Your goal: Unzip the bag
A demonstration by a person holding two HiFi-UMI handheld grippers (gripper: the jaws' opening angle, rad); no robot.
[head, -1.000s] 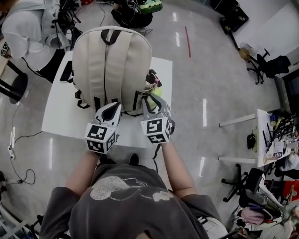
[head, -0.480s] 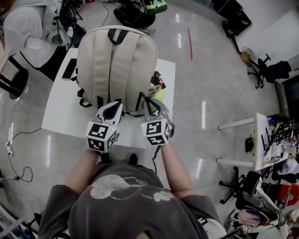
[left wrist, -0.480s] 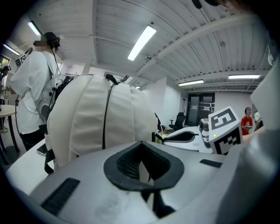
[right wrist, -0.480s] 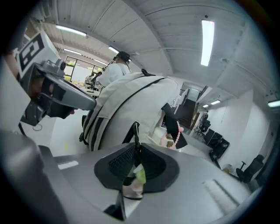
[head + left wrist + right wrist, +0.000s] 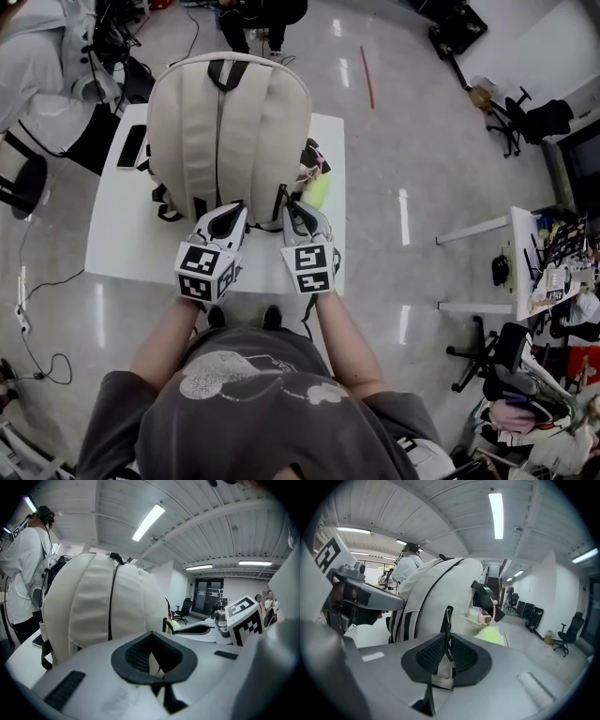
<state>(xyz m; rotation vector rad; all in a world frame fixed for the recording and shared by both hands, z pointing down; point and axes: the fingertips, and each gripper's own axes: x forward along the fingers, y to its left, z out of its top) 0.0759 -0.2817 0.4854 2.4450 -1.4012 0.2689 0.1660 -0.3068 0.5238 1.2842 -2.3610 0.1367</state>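
Note:
A beige backpack [image 5: 225,131] lies on the white table [image 5: 122,246], its bottom edge toward me. Both grippers sit side by side at that near edge. My left gripper [image 5: 226,214] is shut, with a sliver of the bag's beige fabric [image 5: 151,660] pinched between its pads [image 5: 133,656]. My right gripper [image 5: 293,210] is shut on a thin black zipper pull [image 5: 448,620], which runs down between its pads [image 5: 464,656]. In the right gripper view the backpack [image 5: 436,585] rises just ahead. The zipper track itself is hidden from me.
A dark phone [image 5: 129,146] lies on the table left of the bag. A yellow-green item [image 5: 318,190] with a pink charm sits at the bag's right side. A person in white [image 5: 37,66] stands at the table's far left. Office chairs and another desk stand to the right.
The right gripper's jaws have narrowed onto the black zipper pull. Both grippers stay at the bag's near edge, and the head view has shifted slightly.

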